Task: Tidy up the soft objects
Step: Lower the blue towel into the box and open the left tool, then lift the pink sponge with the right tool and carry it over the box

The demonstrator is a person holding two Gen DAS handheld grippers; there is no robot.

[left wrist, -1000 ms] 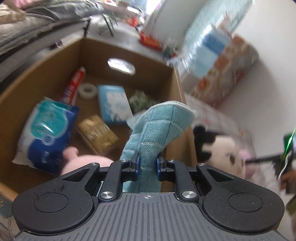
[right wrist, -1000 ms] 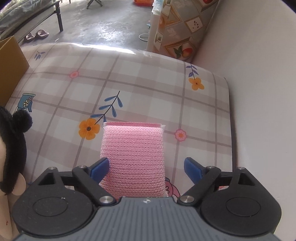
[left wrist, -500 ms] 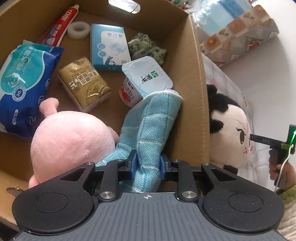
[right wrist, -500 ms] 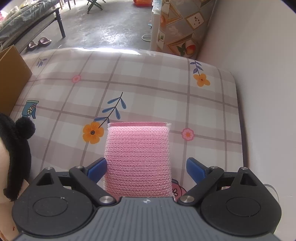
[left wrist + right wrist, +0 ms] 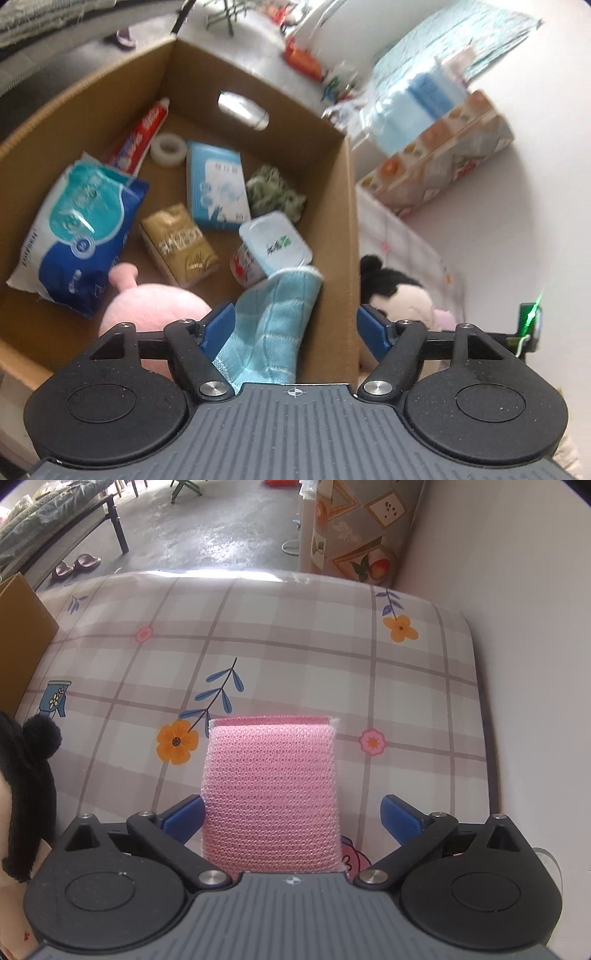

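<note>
Teal cloth lies in cardboard box beside pink plush, yogurt cup and tissue packs; left gripper, jaws just opening, released it. Right gripper is open around pink sponge.

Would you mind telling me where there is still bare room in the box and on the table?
In the box, bare floor shows only near the left corner, below the blue pack; the rest is crowded. On the table, the whole stretch beyond the sponge to the far edge is free.
</note>
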